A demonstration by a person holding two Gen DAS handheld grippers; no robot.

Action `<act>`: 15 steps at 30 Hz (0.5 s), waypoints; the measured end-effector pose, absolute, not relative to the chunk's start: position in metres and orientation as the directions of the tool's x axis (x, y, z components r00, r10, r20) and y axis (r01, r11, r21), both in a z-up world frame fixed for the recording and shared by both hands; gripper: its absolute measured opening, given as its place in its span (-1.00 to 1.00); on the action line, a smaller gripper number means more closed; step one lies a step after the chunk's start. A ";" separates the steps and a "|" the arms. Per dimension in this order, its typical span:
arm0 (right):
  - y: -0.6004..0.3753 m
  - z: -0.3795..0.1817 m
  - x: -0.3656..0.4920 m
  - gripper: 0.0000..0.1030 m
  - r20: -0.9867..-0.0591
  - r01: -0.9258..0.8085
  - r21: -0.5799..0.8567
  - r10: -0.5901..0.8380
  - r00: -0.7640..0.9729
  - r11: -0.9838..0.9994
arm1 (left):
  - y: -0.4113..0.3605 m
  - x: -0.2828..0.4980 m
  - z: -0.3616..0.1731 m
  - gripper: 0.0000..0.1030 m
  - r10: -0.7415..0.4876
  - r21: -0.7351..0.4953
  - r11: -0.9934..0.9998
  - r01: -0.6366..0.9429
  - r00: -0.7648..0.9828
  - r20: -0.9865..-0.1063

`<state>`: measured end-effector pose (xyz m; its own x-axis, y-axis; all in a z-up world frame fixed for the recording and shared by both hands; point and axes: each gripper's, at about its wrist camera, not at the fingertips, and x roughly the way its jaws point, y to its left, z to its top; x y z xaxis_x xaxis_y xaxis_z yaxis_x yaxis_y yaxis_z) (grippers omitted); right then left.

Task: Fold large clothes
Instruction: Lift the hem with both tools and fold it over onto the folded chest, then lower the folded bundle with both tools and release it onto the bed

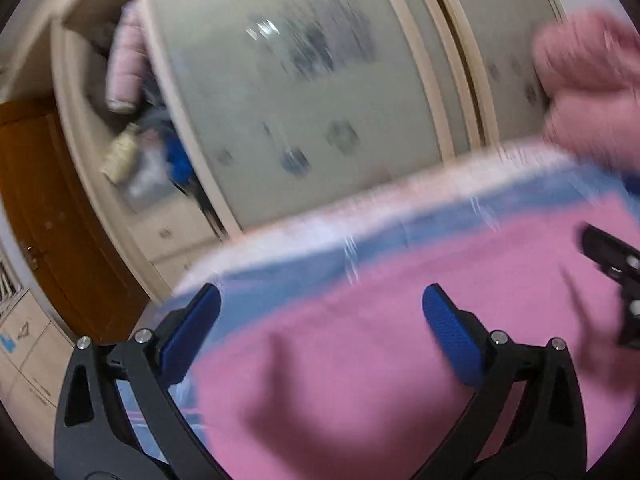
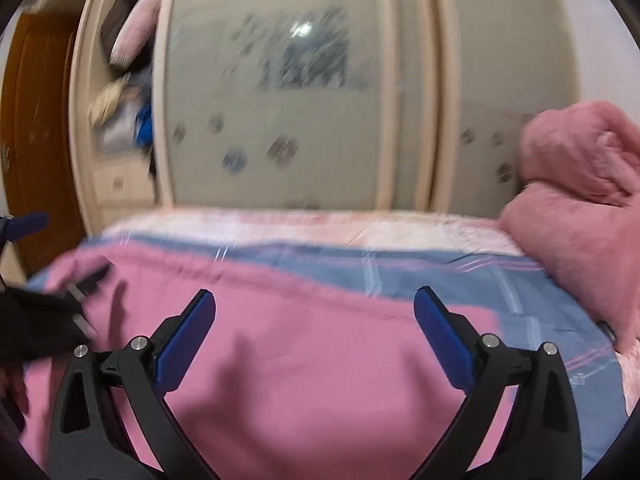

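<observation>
A large pink garment (image 1: 360, 360) lies spread flat on a bed with a blue checked sheet (image 1: 304, 268). It also shows in the right wrist view (image 2: 320, 360), on the sheet (image 2: 460, 280). My left gripper (image 1: 322, 312) is open and empty above the garment. My right gripper (image 2: 316, 312) is open and empty above it too. The right gripper's black body shows at the right edge of the left wrist view (image 1: 612, 276). The left gripper shows at the left edge of the right wrist view (image 2: 36, 320). Both views are blurred by motion.
A pink fluffy blanket (image 2: 580, 208) is piled at the bed's right end. A wardrobe with frosted sliding doors (image 2: 288, 92) stands behind the bed, its left section open with clothes (image 1: 128, 92) inside. A brown wooden door (image 1: 44, 200) is at left.
</observation>
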<state>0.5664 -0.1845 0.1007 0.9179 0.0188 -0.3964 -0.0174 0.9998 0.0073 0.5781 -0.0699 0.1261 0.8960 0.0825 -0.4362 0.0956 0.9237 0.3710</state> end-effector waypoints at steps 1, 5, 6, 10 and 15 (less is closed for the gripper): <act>-0.177 0.090 0.579 0.93 -0.427 -0.017 -0.014 0.010 0.904 1.000 | -0.078 0.588 0.104 0.96 0.103 0.405 0.908 0.105 0.882 -0.460; -0.171 0.053 0.618 0.93 -0.550 -0.006 -0.045 -0.020 0.835 0.999 | -0.079 0.617 0.065 0.96 0.119 0.414 0.903 0.118 0.856 -0.503; -0.171 0.045 0.626 0.94 -0.568 -0.007 -0.053 -0.024 0.823 0.999 | -0.078 0.621 0.058 0.96 0.116 0.404 0.907 0.119 0.851 -0.511; -0.162 0.017 0.647 0.97 -0.593 -0.028 -0.120 -0.049 0.804 0.992 | -0.066 0.646 0.027 0.96 0.083 0.315 0.940 0.129 0.811 -0.579; -0.167 -0.014 0.661 0.97 -0.621 -0.038 -0.055 -0.004 0.784 0.998 | -0.066 0.663 0.002 0.96 0.105 0.307 0.945 0.108 0.792 -0.601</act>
<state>0.6610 -0.1670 -0.0135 0.7838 -0.0043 -0.6209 -0.0384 0.9977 -0.0553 0.6632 -0.0664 0.0021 0.7920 0.1053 -0.6014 0.1077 0.9454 0.3075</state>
